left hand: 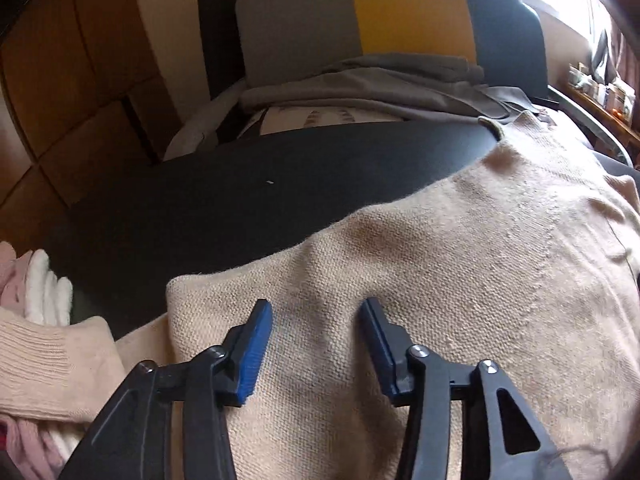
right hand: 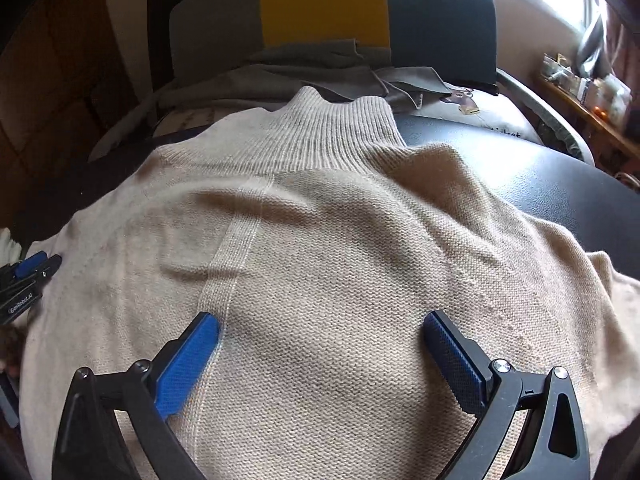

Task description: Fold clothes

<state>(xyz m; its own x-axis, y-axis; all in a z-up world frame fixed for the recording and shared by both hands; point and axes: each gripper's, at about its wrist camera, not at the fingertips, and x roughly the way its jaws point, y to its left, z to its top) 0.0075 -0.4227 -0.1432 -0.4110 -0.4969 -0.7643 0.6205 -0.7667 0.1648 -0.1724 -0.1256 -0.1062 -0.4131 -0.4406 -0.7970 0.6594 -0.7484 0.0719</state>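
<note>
A beige knit sweater (right hand: 320,232) lies spread on a black padded surface (left hand: 240,184), its ribbed high collar (right hand: 332,128) at the far end. My left gripper (left hand: 317,302) hovers open over the sweater's left folded edge (left hand: 208,292), with only flat knit showing between its blue pads. It also shows at the left edge of the right wrist view as the left gripper (right hand: 32,268). My right gripper (right hand: 320,316) stands wide open over the middle of the sweater's body, gripping nothing. A ribbed beige cuff (left hand: 52,360) lies at the near left.
Grey garments (left hand: 360,80) are piled behind the black surface against a grey, yellow and dark blue backrest (left hand: 360,16). Pink and white folded clothes (left hand: 36,292) sit at the left. Wooden cabinets (left hand: 80,80) stand left; a cluttered shelf (right hand: 592,96) runs right.
</note>
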